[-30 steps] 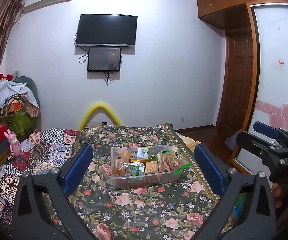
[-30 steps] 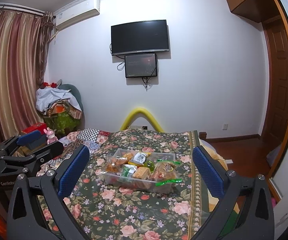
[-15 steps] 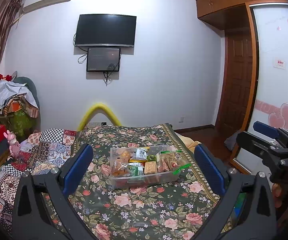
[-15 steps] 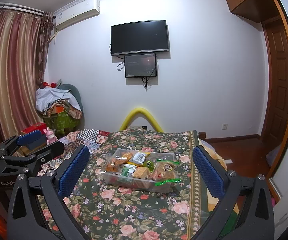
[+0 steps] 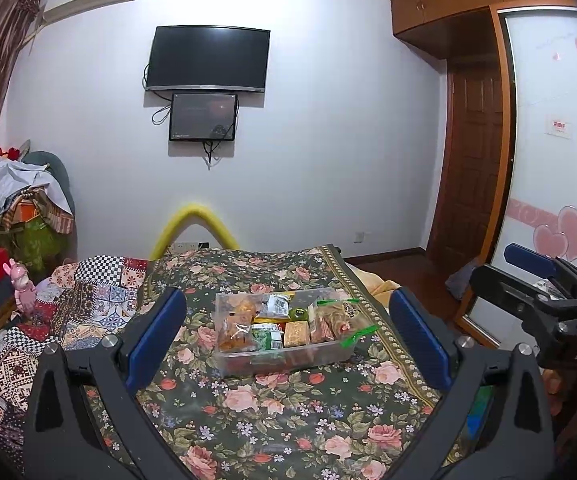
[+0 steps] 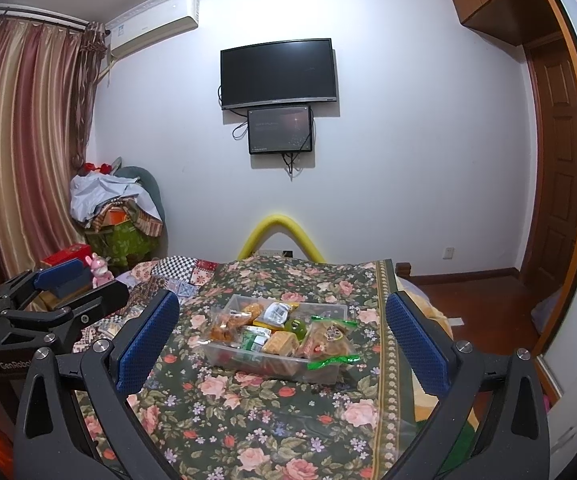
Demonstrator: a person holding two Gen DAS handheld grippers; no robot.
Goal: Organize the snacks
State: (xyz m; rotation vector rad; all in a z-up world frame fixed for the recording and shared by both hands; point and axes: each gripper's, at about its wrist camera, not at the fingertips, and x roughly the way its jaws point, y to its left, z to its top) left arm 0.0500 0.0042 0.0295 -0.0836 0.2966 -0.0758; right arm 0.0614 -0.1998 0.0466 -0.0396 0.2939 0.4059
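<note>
Both the left tongs and the right tongs hang spread wide and empty over the bed's dark floral bedspread. The clear plastic bin of packaged snacks sits at twelve o'clock, apart from both.

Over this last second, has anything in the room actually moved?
Hardly anything. Both claws, left and right, stay wide open and empty, short of the clear snack box on the flowered bedspread. The snacks lie untouched.
</note>
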